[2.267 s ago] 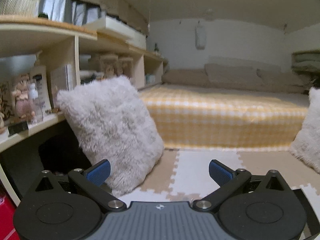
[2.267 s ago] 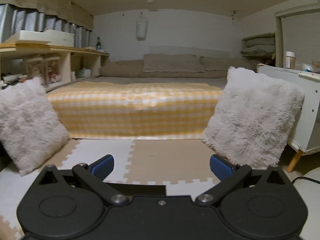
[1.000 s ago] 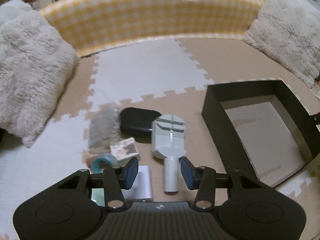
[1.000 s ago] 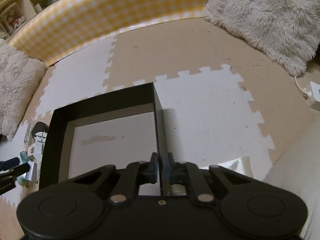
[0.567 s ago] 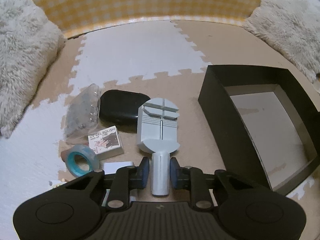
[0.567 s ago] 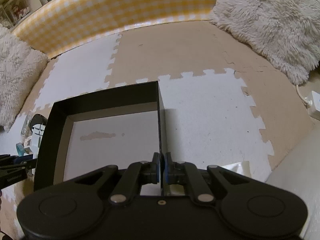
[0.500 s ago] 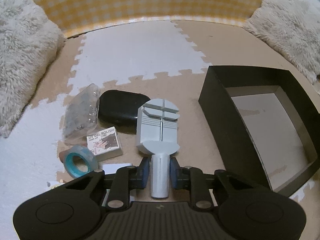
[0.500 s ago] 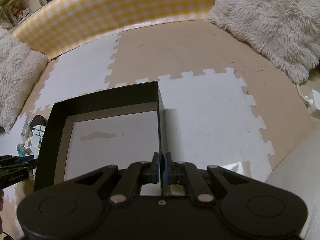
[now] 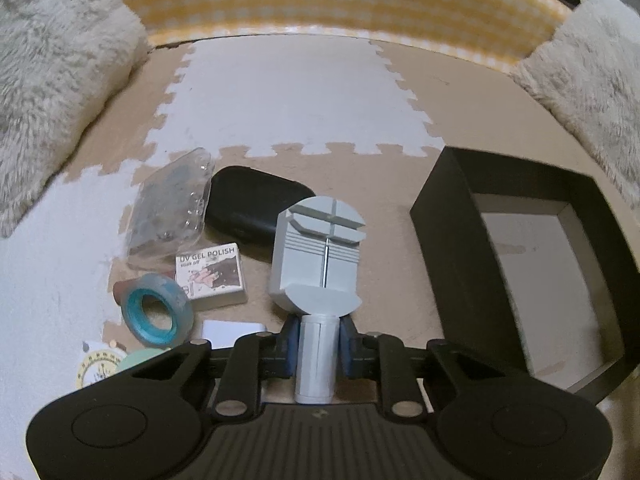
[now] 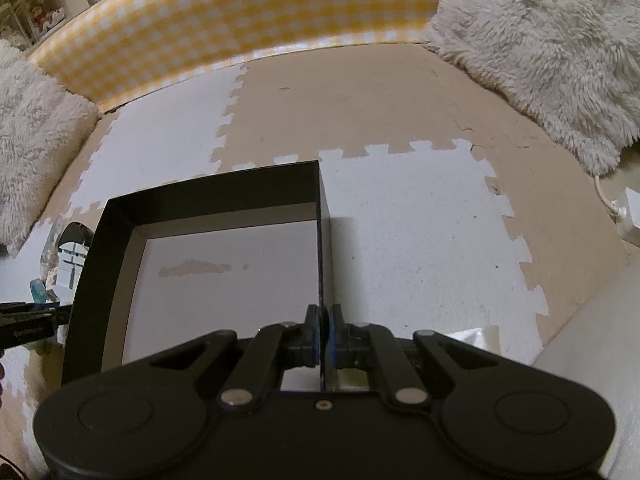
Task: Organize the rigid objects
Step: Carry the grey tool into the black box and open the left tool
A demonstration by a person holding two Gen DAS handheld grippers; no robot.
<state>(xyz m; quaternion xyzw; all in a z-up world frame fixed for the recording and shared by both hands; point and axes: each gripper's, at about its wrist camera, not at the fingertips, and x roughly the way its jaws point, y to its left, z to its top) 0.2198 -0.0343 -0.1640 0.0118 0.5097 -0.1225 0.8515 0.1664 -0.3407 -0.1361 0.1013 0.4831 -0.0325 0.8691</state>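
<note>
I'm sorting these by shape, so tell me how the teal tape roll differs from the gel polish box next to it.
The teal tape roll is a round ring with an open hole; the UV gel polish box is a closed rectangular block. The roll is plain teal and grey, while the box carries printed lettering and a picture. The roll sits nearer the camera than the box. Both lie on the foam floor mat, untouched by either gripper.

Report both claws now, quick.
Left claw: shut on the grey tool's handle.
Right claw: shut on the black box's wall.
</note>
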